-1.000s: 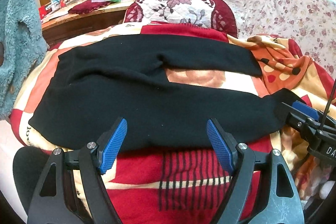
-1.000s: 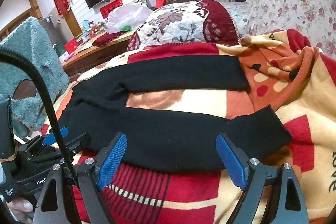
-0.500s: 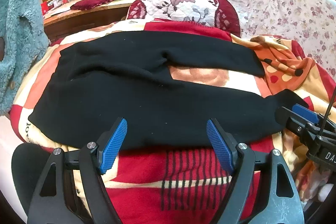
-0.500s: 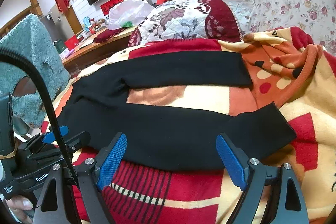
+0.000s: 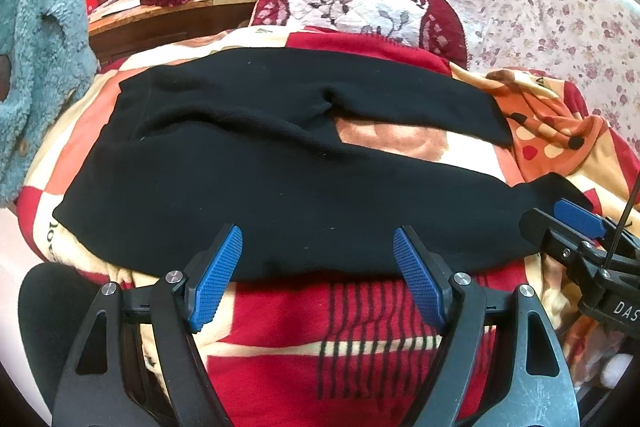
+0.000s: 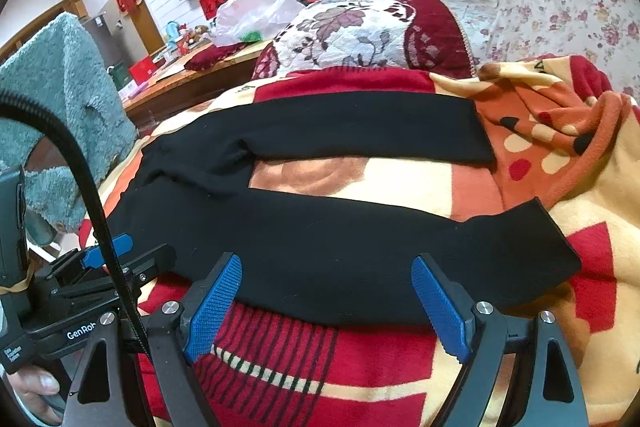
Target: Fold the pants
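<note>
Left wrist view: a pair of black knit pants (image 5: 256,187) lay spread flat across a red, cream and orange patterned blanket (image 5: 360,339) on a bed. The waist was toward the left, and the two legs ran to the right with a wedge of blanket showing between them. The left gripper (image 5: 318,275) hovered at the near edge of the pants, just below the nearer leg. Its blue-padded fingers (image 5: 216,279) stood wide apart with nothing between them. At the right end of that leg, part of the right gripper (image 5: 576,227) came into view. Behind the pants sat a white and maroon floral cushion (image 5: 360,3).

Right wrist view: the same pants (image 6: 320,239) stretched across the blanket (image 6: 328,379), the nearer leg ending in a cuff toward the right. The right gripper (image 6: 326,299) was poised at the near edge of that leg, its blue fingers (image 6: 440,307) spread wide and holding nothing. Left of the pants, the left gripper (image 6: 108,255) appeared, with a hand (image 6: 34,391) beneath it. A teal fleece garment (image 6: 60,87) hung farther left.
</note>
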A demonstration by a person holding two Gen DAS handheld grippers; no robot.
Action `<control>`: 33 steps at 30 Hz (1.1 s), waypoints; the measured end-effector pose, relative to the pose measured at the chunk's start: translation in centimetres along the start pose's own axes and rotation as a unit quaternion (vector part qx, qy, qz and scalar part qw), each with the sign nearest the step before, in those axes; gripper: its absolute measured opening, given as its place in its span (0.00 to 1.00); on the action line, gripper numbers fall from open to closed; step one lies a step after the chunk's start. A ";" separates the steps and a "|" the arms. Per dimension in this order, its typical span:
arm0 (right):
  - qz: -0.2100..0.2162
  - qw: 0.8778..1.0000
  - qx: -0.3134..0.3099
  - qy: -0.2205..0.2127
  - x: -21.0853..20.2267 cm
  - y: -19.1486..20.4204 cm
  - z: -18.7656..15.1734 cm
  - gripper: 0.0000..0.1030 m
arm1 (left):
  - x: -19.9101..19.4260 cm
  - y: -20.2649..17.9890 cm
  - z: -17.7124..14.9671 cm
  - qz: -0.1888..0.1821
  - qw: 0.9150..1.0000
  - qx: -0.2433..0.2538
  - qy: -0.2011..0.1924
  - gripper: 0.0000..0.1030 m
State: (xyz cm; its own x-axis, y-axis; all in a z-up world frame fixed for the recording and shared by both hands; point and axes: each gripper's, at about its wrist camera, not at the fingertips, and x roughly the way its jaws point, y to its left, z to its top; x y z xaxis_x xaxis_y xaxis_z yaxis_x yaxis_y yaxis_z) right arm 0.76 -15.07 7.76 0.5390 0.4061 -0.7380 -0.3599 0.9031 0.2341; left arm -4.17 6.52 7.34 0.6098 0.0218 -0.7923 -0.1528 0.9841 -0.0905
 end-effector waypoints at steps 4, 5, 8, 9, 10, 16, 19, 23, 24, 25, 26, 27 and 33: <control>0.008 1.000 -0.006 0.003 0.7 0.6 0.5 0.84 | 0.0 1.6 0.1 0.007 1.000 -0.018 0.004 0.77; 0.012 1.000 -0.009 0.003 0.9 0.9 0.7 0.84 | -0.1 2.0 0.1 0.008 1.000 -0.022 0.005 0.77; 0.021 1.000 -0.019 0.007 1.5 1.8 1.0 0.84 | -0.2 4.4 0.1 0.018 0.999 -0.048 0.010 0.77; 0.024 0.999 -0.021 0.009 1.8 2.1 1.1 0.84 | -0.3 5.0 0.1 0.021 0.998 -0.054 0.011 0.77; 0.029 0.999 -0.024 0.010 2.0 2.4 1.2 0.84 | -0.4 6.3 0.1 0.029 0.997 -0.067 0.013 0.77; 0.041 0.998 -0.030 0.026 3.3 3.1 1.0 0.84 | -0.4 13.4 -0.4 0.054 0.985 -0.159 0.034 0.77; 0.051 0.997 -0.032 0.038 4.3 3.6 0.9 0.84 | -0.4 16.7 -0.9 0.068 0.975 -0.206 0.044 0.77; 0.064 0.996 -0.044 0.049 5.4 4.7 0.9 0.84 | -0.2 19.7 -1.7 0.084 0.962 -0.252 0.055 0.77; 0.068 0.995 -0.047 0.050 5.6 5.0 0.9 0.84 | -0.2 20.0 -1.8 0.081 0.961 -0.257 0.054 0.76; 0.070 0.995 -0.052 0.052 5.9 5.4 0.9 0.84 | -0.2 20.2 -1.8 0.079 0.961 -0.261 0.054 0.76; 0.072 0.994 -0.056 0.055 6.2 5.7 1.0 0.84 | -0.3 20.4 -1.8 0.081 0.960 -0.262 0.054 0.76; 0.075 0.994 -0.058 0.056 6.4 5.9 1.1 0.84 | -0.2 20.6 -1.8 0.085 0.960 -0.263 0.055 0.77; 0.099 0.990 -0.076 0.064 7.7 7.9 1.6 0.84 | 0.4 21.7 -2.0 0.086 0.956 -0.271 0.072 0.77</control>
State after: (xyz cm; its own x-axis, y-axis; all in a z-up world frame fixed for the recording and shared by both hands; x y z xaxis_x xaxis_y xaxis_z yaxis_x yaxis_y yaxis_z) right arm 3.29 -4.58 4.96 0.3489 0.5439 -0.7632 -0.5642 0.7721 0.2923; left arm -8.81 27.50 3.85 0.4313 0.1118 -0.8952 -0.6451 0.7319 -0.2194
